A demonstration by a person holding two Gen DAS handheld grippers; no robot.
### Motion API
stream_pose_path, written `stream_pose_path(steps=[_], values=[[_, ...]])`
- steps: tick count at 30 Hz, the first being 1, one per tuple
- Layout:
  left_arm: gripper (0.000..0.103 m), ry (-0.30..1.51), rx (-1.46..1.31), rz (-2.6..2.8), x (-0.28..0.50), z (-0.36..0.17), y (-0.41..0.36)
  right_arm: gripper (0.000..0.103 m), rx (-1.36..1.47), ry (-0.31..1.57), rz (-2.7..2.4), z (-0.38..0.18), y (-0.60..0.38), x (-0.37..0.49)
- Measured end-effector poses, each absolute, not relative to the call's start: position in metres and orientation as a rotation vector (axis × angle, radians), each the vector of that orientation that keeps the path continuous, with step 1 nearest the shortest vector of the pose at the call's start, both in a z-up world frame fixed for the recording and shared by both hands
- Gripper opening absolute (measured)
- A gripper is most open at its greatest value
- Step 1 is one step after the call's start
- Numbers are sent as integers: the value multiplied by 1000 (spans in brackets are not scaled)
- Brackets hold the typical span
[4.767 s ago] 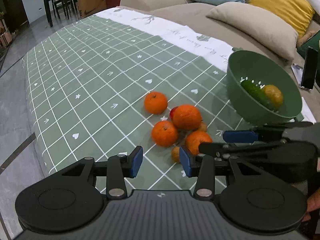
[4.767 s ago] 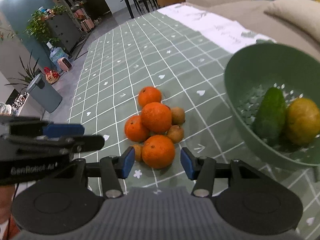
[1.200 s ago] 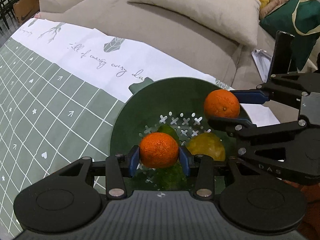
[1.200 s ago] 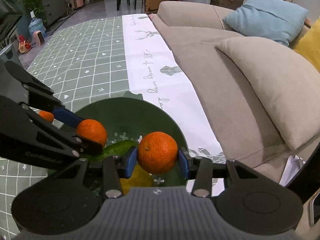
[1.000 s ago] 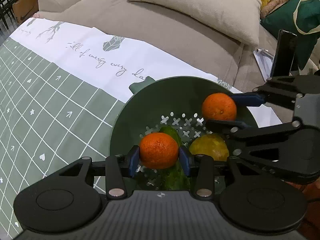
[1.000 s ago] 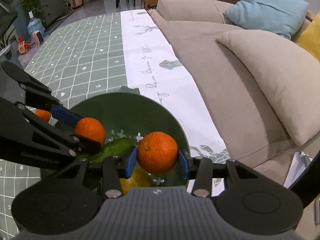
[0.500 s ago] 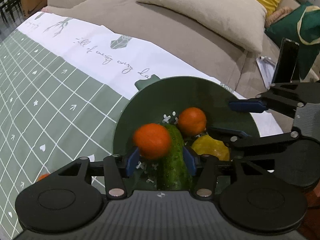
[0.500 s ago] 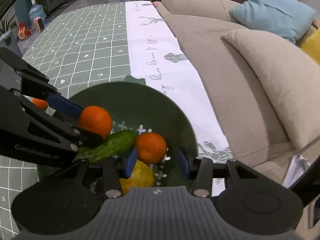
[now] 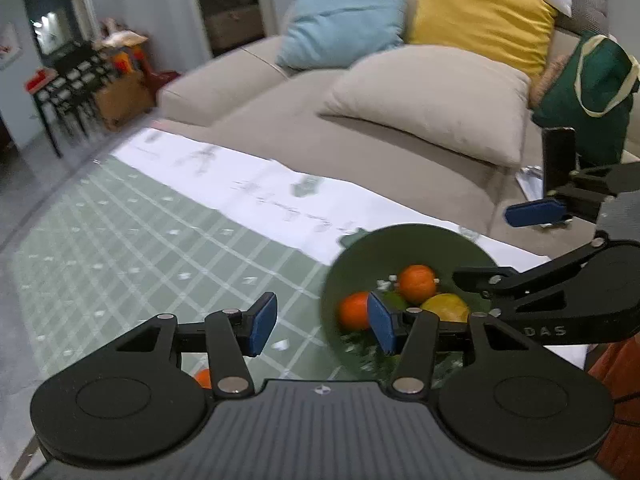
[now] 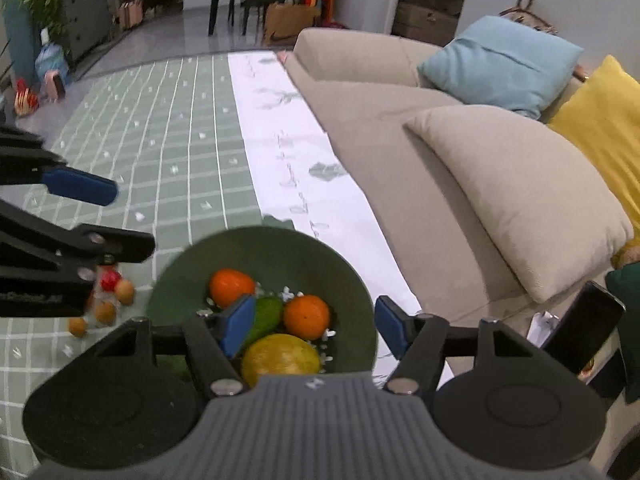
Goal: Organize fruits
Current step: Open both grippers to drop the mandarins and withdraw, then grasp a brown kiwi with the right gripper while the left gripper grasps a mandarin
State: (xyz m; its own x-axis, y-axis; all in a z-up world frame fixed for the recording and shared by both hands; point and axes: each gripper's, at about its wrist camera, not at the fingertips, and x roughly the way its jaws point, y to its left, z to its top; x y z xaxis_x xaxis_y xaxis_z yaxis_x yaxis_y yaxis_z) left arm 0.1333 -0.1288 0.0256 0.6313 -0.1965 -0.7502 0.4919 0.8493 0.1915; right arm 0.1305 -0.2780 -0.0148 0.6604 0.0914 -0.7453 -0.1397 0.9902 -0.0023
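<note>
Now both oranges (image 10: 306, 317) lie in the green bowl (image 10: 280, 248), grippers (image 10: 316, 325) empty

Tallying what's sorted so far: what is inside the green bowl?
The green bowl holds two oranges, a yellow fruit and a green cucumber. The right gripper's body hides the near part of the bowl.

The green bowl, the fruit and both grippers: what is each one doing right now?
Green bowl: on the tablecloth, holding fruit.
Two oranges: lying in the bowl, released.
Cucumber: in the bowl.
Yellow fruit: in the bowl.
Small fruits: loose on the tablecloth.
Left gripper: open, empty, just opened.
Right gripper: open, empty, just opened.
</note>
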Motion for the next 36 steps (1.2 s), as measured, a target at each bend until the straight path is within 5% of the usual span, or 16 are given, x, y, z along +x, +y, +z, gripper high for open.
stream_pose_path(steps=[11, 24, 36], values=[[62, 671, 422, -267, 83, 56, -59, 68, 85, 694, 140, 6, -221, 71], [60, 692, 371, -238, 47, 9, 2, 67, 109, 669, 224, -45, -149, 21], [54, 833, 270, -295, 74, -34, 10, 38, 66, 741, 326, -78, -119, 52]])
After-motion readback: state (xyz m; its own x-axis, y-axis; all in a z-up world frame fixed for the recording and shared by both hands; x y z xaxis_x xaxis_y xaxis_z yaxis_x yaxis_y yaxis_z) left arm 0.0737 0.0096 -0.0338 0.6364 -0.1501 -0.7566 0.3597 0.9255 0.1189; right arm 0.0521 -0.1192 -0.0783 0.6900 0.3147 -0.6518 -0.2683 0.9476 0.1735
